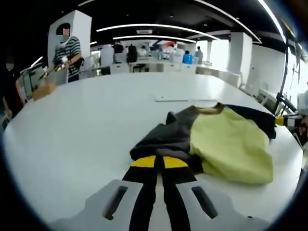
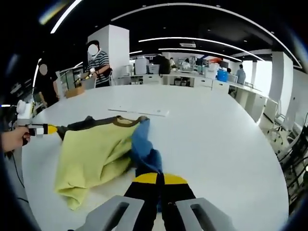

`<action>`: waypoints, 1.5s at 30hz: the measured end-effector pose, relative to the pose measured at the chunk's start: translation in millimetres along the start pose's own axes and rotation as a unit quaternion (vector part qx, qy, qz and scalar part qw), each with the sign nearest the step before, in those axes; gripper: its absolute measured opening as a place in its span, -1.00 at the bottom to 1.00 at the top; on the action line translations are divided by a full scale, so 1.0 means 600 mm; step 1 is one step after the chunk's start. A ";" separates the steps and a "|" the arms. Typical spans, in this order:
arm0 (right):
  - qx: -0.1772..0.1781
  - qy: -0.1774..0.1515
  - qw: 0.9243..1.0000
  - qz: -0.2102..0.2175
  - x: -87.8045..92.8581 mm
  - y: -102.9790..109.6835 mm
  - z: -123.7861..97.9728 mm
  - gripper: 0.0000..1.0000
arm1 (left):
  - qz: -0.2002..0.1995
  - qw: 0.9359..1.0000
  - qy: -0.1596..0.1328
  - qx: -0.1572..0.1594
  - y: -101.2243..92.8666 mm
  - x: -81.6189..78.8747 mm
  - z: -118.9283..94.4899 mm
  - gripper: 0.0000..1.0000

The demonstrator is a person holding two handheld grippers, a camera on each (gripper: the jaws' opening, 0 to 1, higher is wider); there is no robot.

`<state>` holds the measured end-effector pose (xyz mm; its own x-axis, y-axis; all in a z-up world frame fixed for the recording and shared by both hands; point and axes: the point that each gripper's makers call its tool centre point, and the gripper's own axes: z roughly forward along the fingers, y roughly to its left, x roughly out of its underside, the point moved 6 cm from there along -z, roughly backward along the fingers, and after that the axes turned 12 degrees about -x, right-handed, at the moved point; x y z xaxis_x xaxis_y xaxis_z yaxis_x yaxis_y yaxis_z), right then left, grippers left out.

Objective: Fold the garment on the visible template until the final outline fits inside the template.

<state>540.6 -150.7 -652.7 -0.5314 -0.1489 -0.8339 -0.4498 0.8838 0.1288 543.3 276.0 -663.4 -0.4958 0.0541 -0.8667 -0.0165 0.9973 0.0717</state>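
While both tools gripped cloth, folding looked barely begun. Left tool (image 1: 159,162): jaws clenched on the dark sleeve (image 1: 166,139) of the garment (image 1: 231,144), directly ahead of its tips. Right tool (image 2: 159,179): jaws clenched on the blue sleeve (image 2: 144,149), just ahead. Garment: yellow body, bunched on the white bench (image 1: 96,125), lying between the tools. Template (image 2: 139,111): probably the flat pale sheet beyond the collar, apart from the cloth. Remaining, by judgement: spread, fold sleeves and body, fit within the outline.
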 end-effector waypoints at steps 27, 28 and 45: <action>0.048 0.035 0.997 0.046 -0.025 -0.111 -0.027 -1.00 | 0.045 0.997 0.026 -0.059 0.094 0.017 0.004 -1.00; 0.048 0.038 0.997 0.046 -0.024 -0.114 -0.026 -1.00 | 0.046 0.997 0.027 -0.060 0.096 0.017 0.004 -1.00; 0.076 0.087 0.993 0.037 -0.010 -0.183 0.009 -1.00 | 0.081 0.991 0.050 -0.091 0.146 0.031 0.023 -1.00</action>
<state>597.1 -244.3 -664.8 -0.6801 -0.1437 -0.7189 -0.2992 0.9496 0.0932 544.4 364.9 -680.2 -0.5885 0.1992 -0.7836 -0.0807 0.9499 0.3021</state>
